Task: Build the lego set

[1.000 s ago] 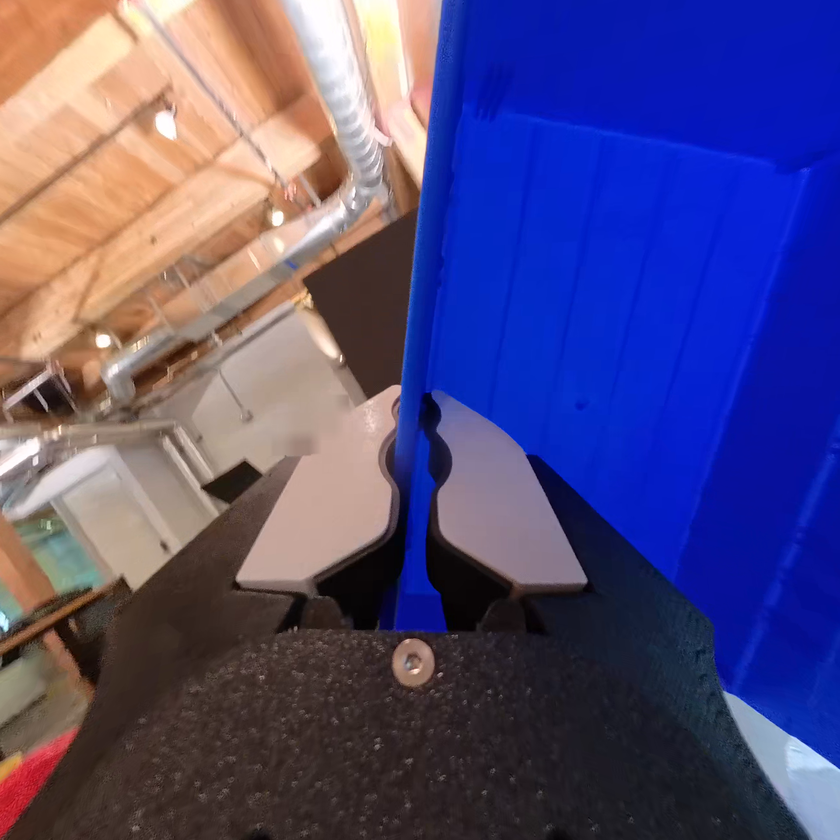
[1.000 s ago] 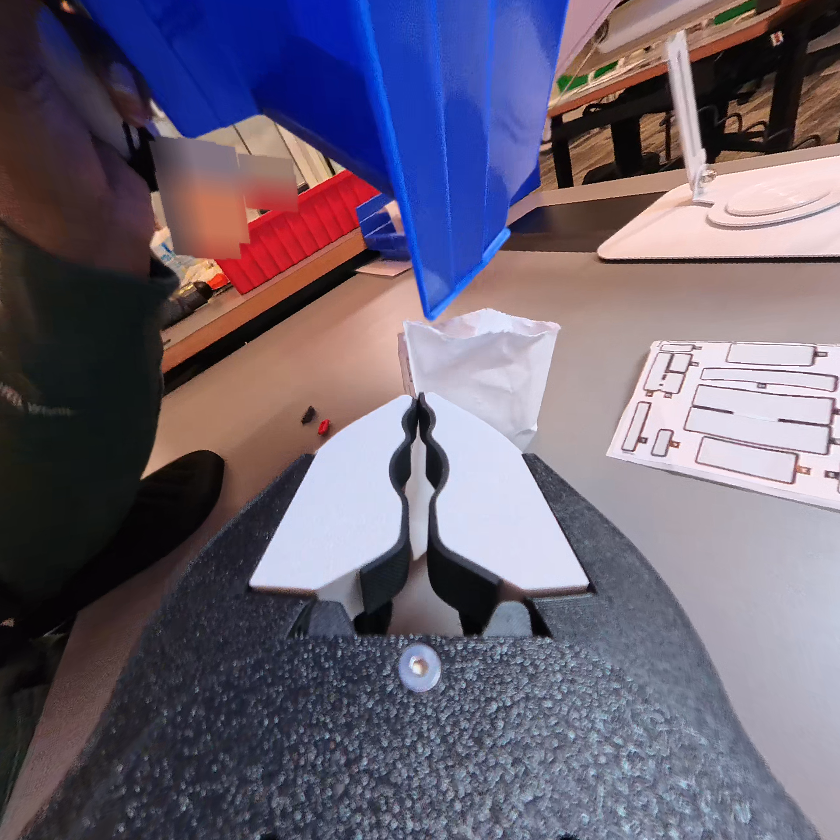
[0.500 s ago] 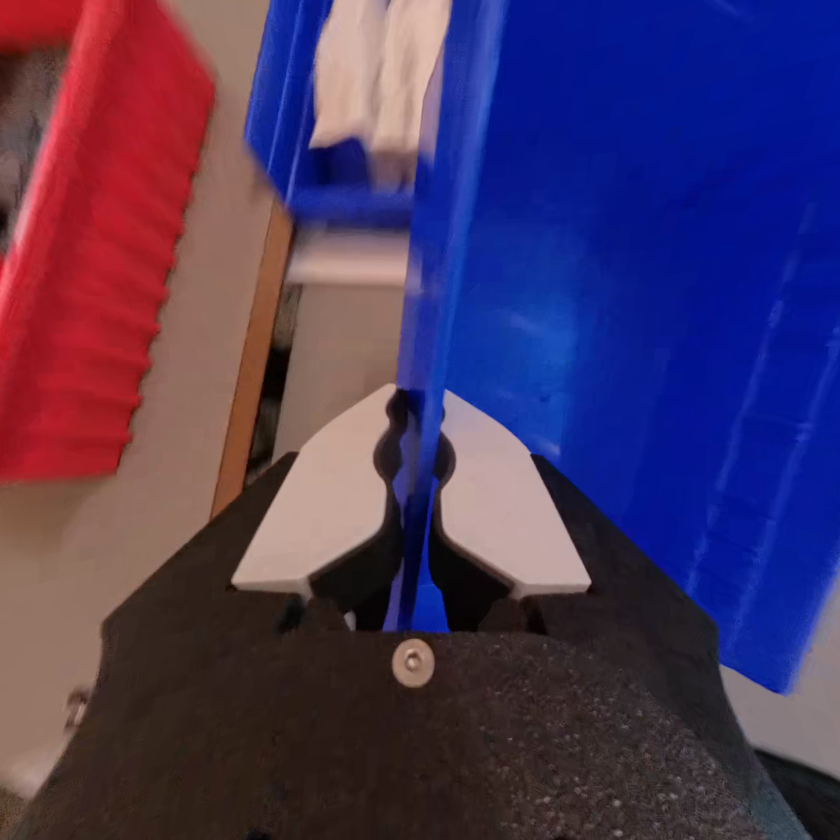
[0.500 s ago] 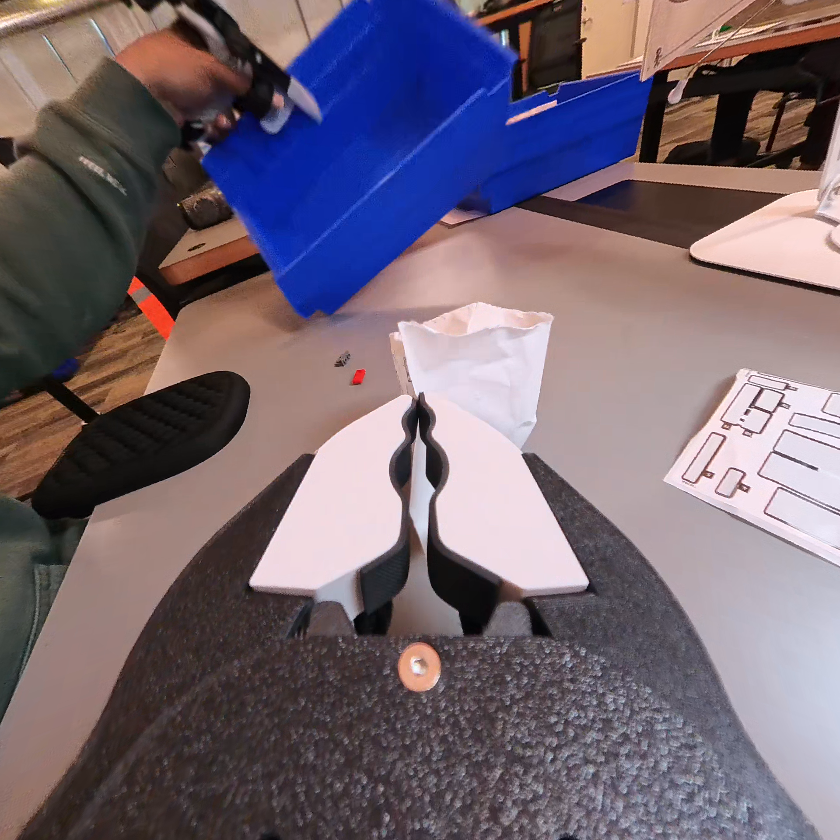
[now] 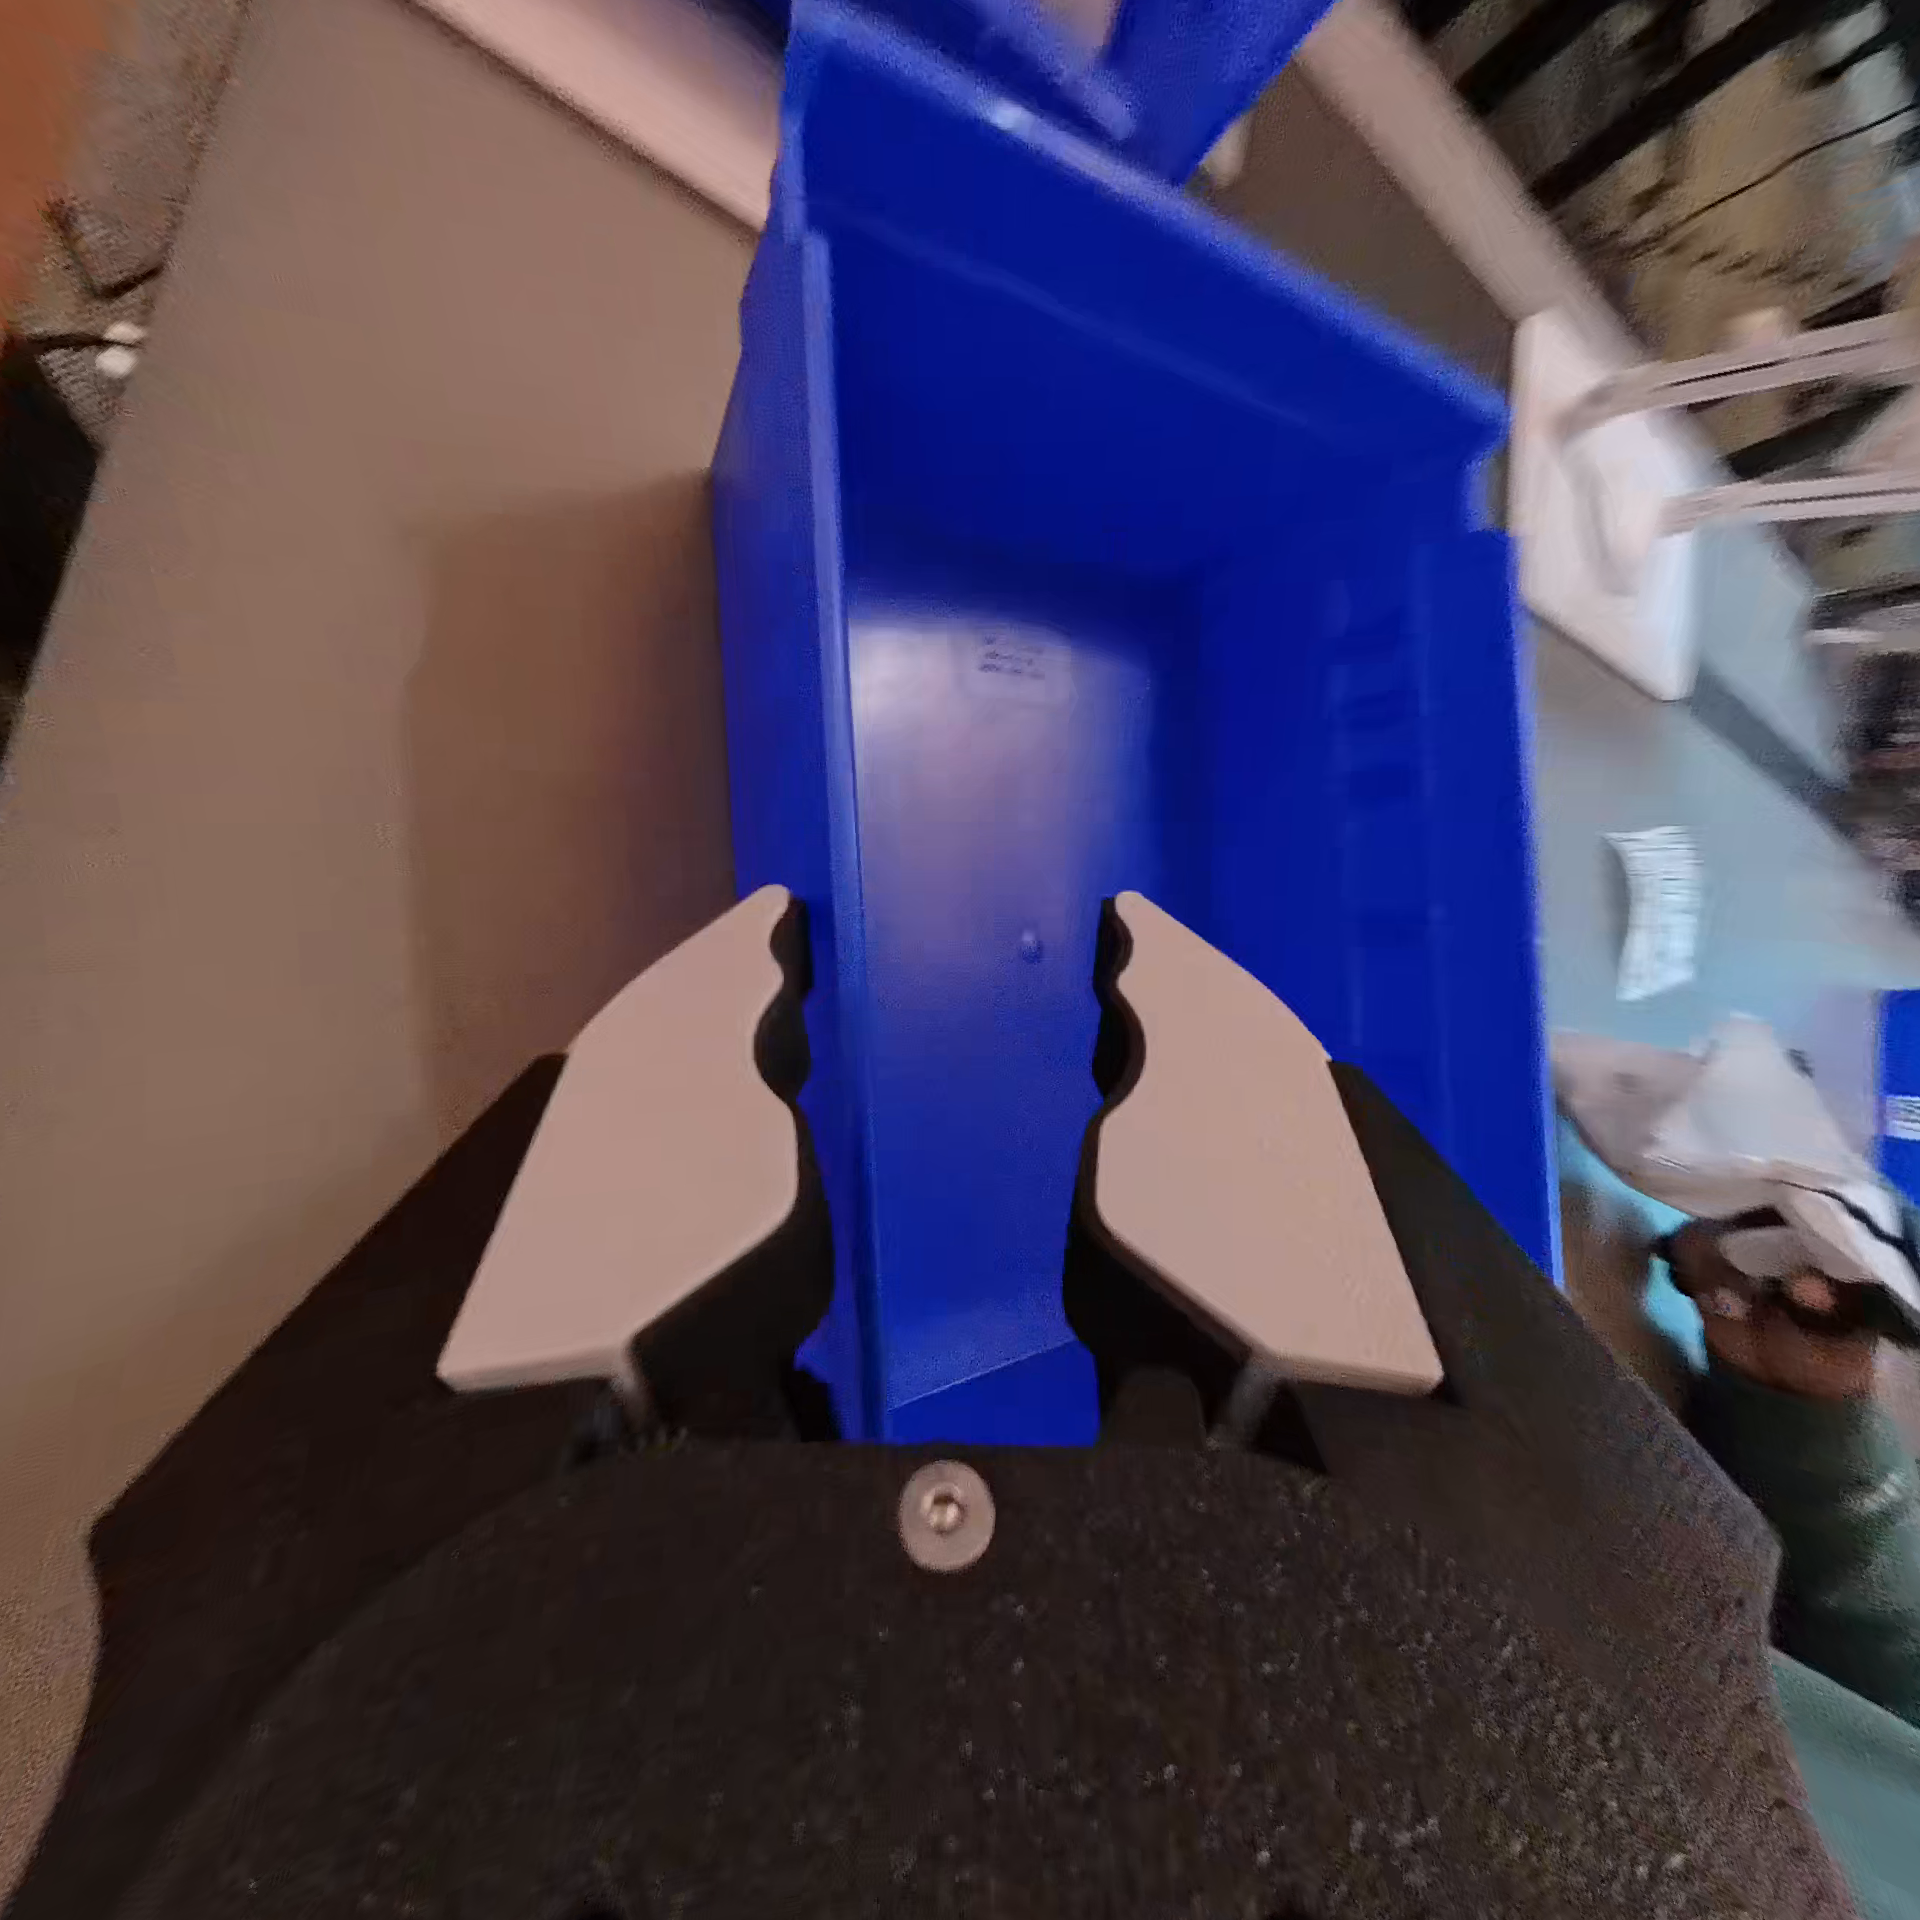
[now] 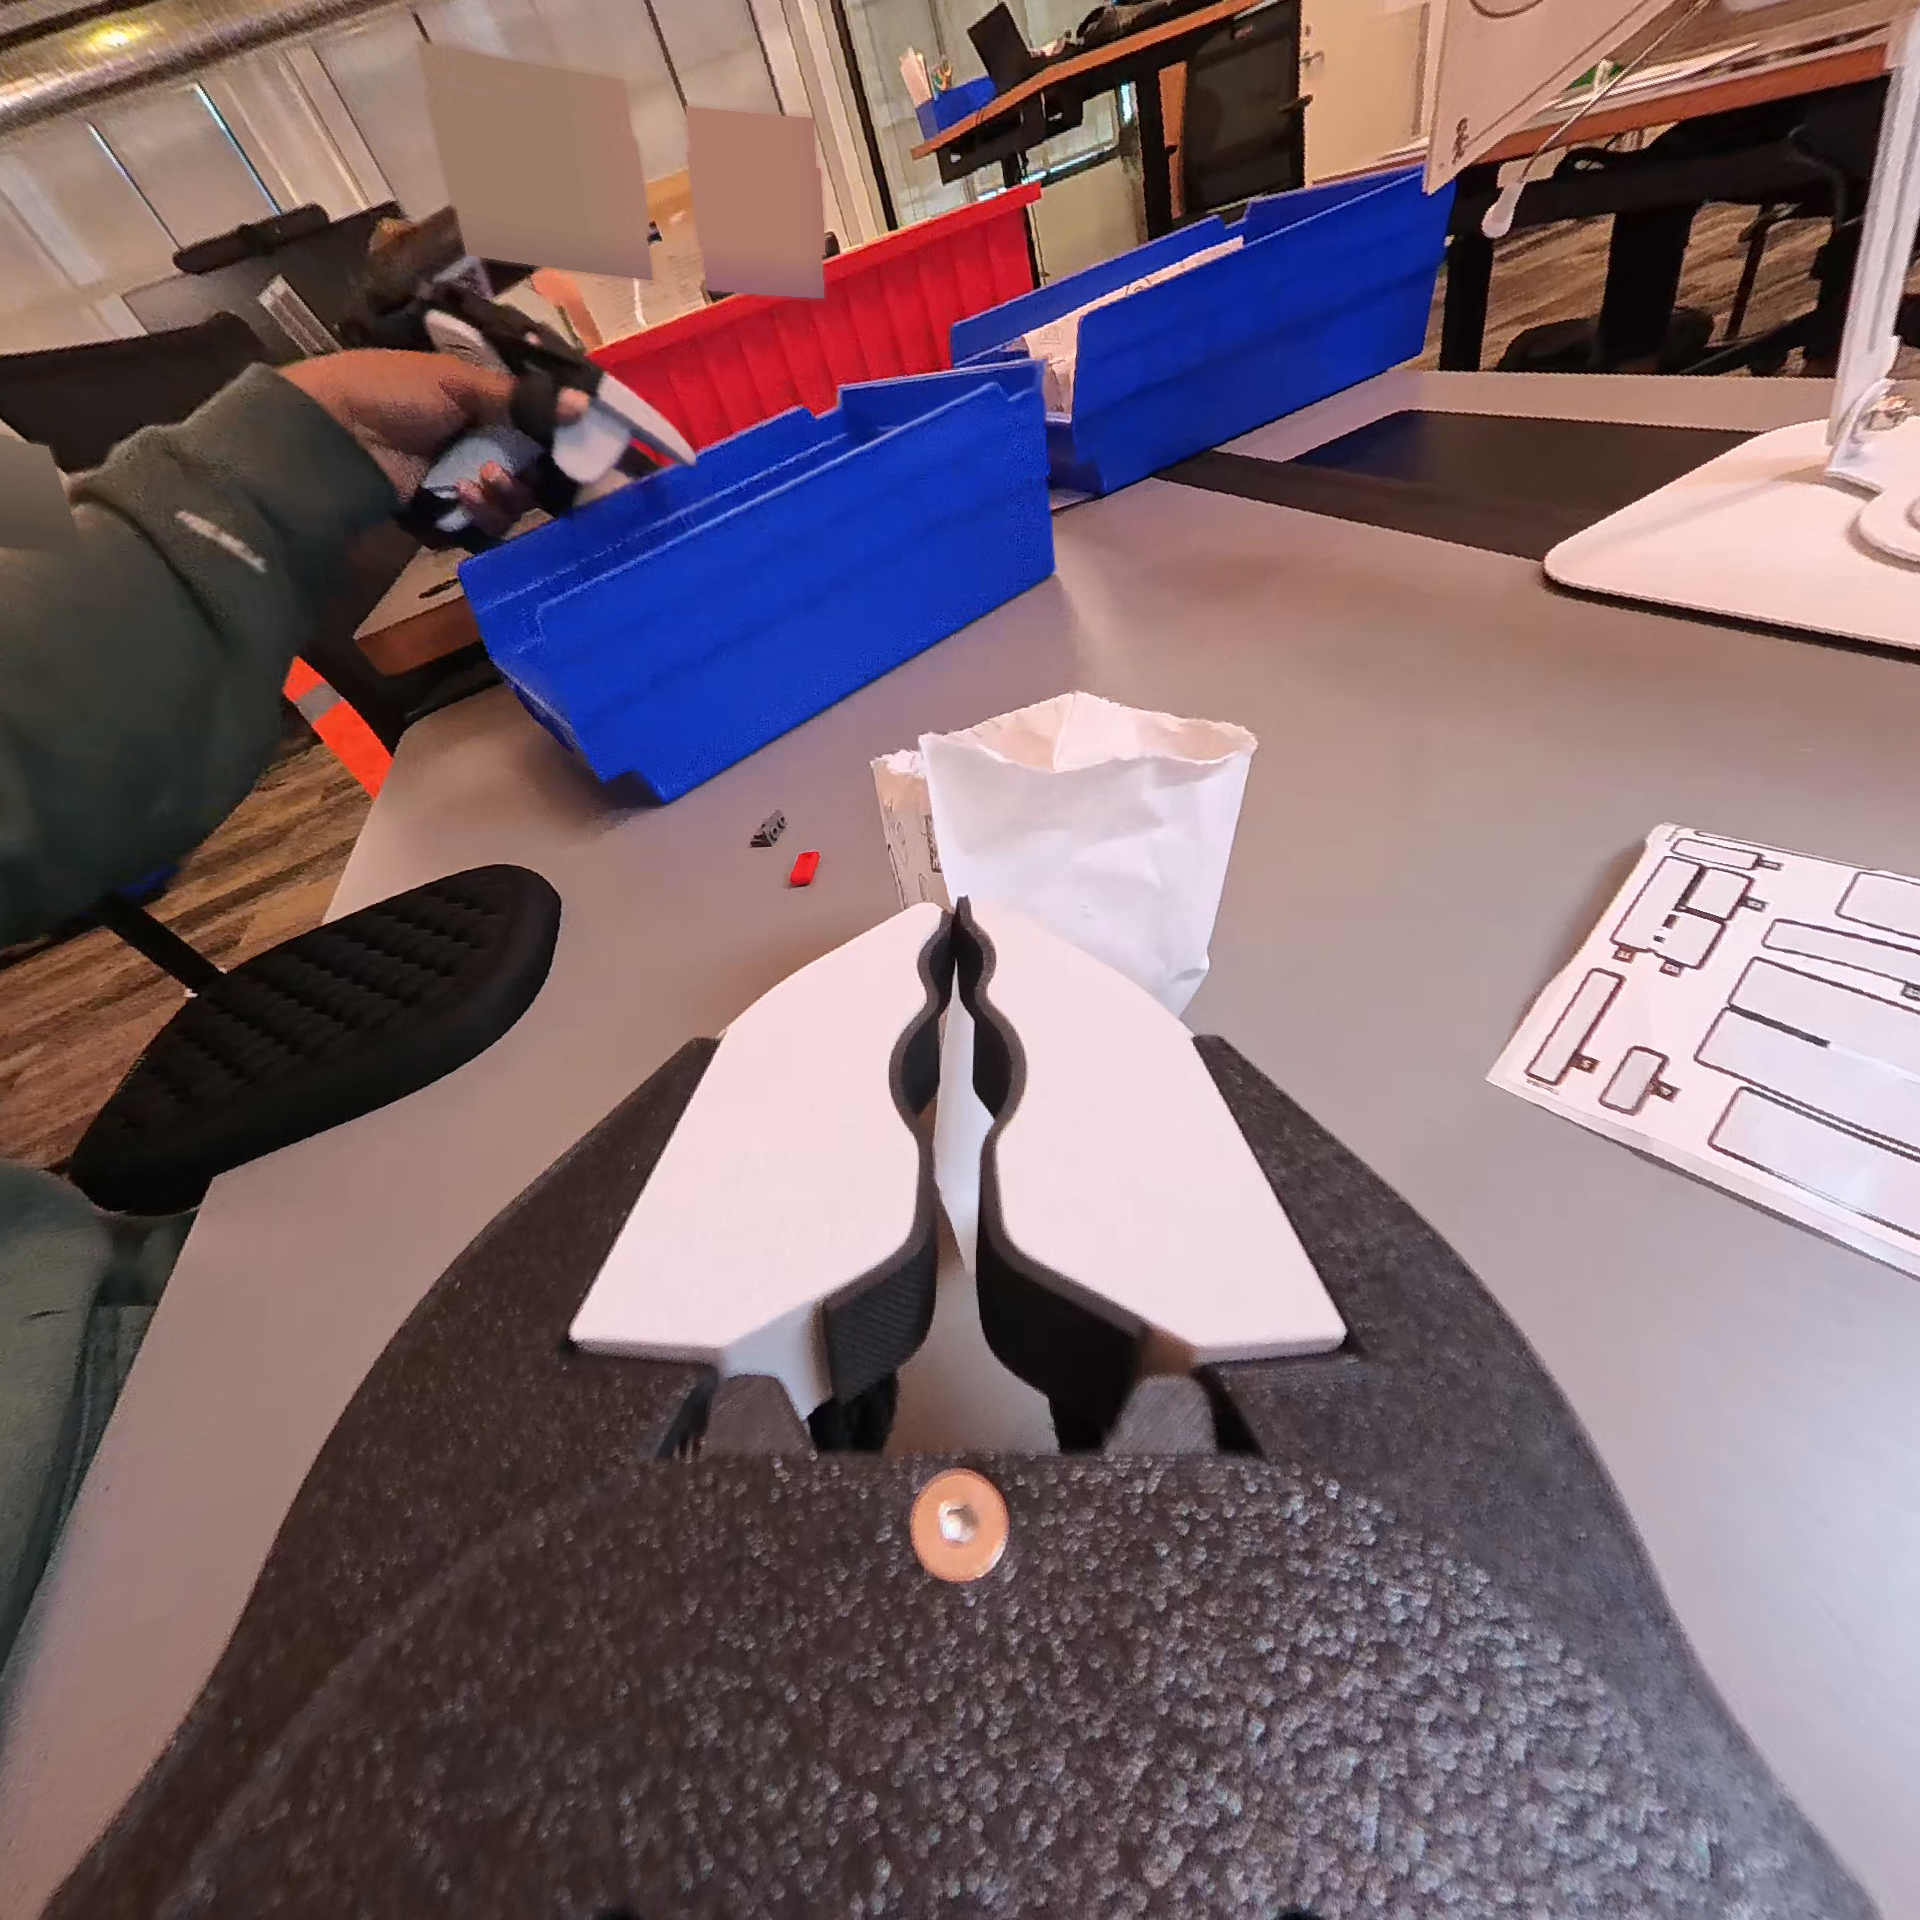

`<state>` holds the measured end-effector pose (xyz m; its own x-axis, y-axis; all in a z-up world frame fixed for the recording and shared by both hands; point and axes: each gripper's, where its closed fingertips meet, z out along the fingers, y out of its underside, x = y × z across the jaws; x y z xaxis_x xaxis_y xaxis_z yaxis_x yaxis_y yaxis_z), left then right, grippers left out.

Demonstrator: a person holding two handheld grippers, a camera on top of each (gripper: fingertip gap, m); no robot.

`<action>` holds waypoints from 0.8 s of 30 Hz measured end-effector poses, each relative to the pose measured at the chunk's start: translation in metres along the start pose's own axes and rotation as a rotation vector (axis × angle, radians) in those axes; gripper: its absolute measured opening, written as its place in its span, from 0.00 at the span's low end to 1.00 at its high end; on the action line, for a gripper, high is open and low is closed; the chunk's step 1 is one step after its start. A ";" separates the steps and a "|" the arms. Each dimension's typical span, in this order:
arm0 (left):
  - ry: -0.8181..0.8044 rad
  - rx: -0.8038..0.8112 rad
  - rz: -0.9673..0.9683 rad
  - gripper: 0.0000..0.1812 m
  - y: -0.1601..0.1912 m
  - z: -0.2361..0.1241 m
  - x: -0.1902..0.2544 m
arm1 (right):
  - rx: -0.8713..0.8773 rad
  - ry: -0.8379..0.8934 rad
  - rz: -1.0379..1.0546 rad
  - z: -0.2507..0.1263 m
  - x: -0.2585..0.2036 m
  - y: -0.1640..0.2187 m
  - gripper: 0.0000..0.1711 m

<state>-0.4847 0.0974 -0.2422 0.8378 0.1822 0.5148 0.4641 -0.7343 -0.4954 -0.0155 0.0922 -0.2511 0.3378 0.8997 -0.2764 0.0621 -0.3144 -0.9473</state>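
Observation:
My left gripper (image 5: pixel 948 935) is open, its fingers on either side of the side wall of an empty blue bin (image 5: pixel 1039 790). In the right wrist view that bin (image 6: pixel 769 603) rests on the grey table (image 6: pixel 1351 727) at the far left, with the left gripper (image 6: pixel 655 442) at its end rim. My right gripper (image 6: pixel 956 920) is shut on the edge of an upright white paper bag (image 6: pixel 1091 852). A small black piece (image 6: pixel 769 828) and a small red piece (image 6: pixel 803 868) lie on the table left of the bag.
A sheet printed with outlined shapes (image 6: pixel 1766 1029) lies at the right. A red bin (image 6: pixel 831 322) and a second blue bin (image 6: pixel 1247 322) stand at the back. A white stand base (image 6: pixel 1714 540) is at the far right. A black chair armrest (image 6: pixel 312 1029) juts at the table's left edge. Left tips to right tips: about 50 cm.
The blue bin came down from tilted in the air to resting on the table. My left gripper opened and let go of its wall. The right gripper still holds the bag.

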 end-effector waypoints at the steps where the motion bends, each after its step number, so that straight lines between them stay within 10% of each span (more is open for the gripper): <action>1: 0.011 0.025 0.019 0.29 0.000 -0.006 0.004 | 0.000 0.001 0.001 0.000 0.000 0.000 0.00; 8: -0.198 -0.129 0.321 0.07 0.064 -0.009 -0.015 | 0.002 -0.018 0.006 0.001 -0.001 0.000 0.00; 24: -0.625 0.241 0.363 0.12 -0.029 -0.050 -0.103 | 0.000 -0.033 0.011 0.000 -0.004 0.000 0.00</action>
<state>-0.5984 0.0670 -0.2458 0.9234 0.3458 -0.1664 0.1180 -0.6686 -0.7342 -0.0168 0.0890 -0.2504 0.3075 0.9056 -0.2921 0.0582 -0.3243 -0.9442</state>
